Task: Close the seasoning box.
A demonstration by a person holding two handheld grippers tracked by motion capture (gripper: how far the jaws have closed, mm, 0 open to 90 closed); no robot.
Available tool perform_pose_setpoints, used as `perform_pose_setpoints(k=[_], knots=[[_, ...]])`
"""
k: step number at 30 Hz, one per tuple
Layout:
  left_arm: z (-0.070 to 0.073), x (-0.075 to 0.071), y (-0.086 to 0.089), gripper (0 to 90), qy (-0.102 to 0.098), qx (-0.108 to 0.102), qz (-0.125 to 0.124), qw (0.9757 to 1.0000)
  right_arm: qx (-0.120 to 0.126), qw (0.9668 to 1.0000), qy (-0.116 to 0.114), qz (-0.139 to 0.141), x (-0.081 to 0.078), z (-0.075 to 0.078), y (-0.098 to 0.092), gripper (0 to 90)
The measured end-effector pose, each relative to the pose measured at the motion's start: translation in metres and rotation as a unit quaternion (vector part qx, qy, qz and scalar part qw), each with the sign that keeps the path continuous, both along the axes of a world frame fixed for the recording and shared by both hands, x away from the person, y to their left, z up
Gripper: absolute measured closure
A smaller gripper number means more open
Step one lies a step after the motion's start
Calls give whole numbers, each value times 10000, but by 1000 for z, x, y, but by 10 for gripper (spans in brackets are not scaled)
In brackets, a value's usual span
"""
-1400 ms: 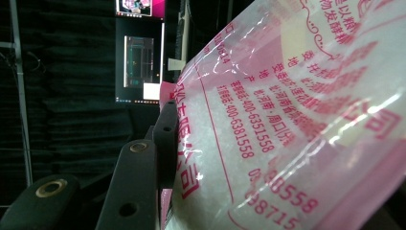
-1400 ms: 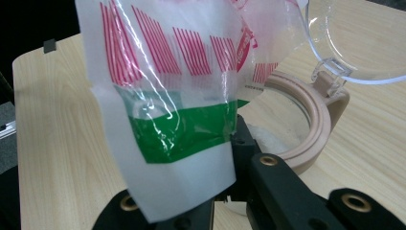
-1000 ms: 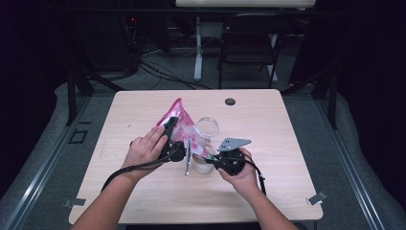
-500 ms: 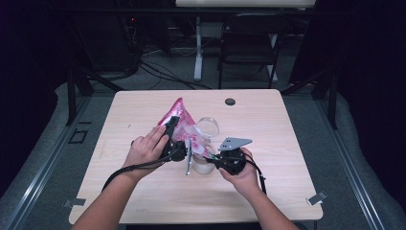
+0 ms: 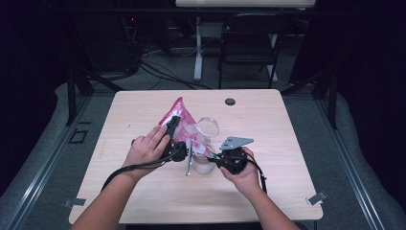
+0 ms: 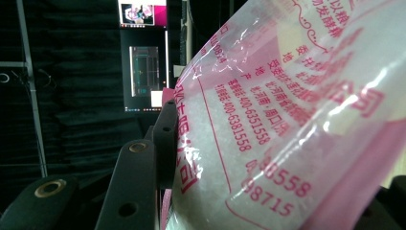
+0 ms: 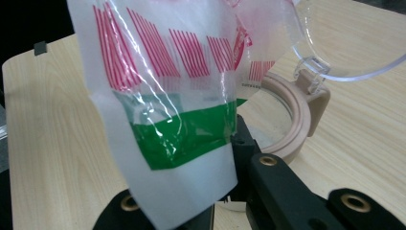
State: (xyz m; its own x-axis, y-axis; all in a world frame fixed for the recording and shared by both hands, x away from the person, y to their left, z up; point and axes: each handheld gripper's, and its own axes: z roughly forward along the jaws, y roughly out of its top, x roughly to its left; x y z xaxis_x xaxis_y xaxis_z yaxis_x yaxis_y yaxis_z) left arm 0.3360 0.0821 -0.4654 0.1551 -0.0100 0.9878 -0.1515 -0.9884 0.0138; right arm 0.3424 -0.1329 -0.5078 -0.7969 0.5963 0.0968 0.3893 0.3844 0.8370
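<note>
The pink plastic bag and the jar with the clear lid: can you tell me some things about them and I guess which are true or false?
1. The left gripper holds the pink plastic bag of white grains. True.
2. The round clear flip lid of the jar is shut. False: it stands open above the jar's beige rim.
3. The right gripper pinches the bag's bottom corner with the green stripe. True.
4. The bag lies flat on the wooden table. False: both grippers hold it lifted up.
5. A metal spoon lies on the table by the jar. True.
</note>
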Motion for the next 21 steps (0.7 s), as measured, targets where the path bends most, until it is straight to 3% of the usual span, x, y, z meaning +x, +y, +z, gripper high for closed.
perform_pose_setpoints(k=[12, 21], knots=[[1, 1, 2, 597, 110, 213, -54, 9997, -40, 10000, 0, -5, 0, 0, 0, 900], [2, 0, 2, 596, 105, 244, -63, 9996, -44, 10000, -2, 2, 0, 0, 0, 900]])
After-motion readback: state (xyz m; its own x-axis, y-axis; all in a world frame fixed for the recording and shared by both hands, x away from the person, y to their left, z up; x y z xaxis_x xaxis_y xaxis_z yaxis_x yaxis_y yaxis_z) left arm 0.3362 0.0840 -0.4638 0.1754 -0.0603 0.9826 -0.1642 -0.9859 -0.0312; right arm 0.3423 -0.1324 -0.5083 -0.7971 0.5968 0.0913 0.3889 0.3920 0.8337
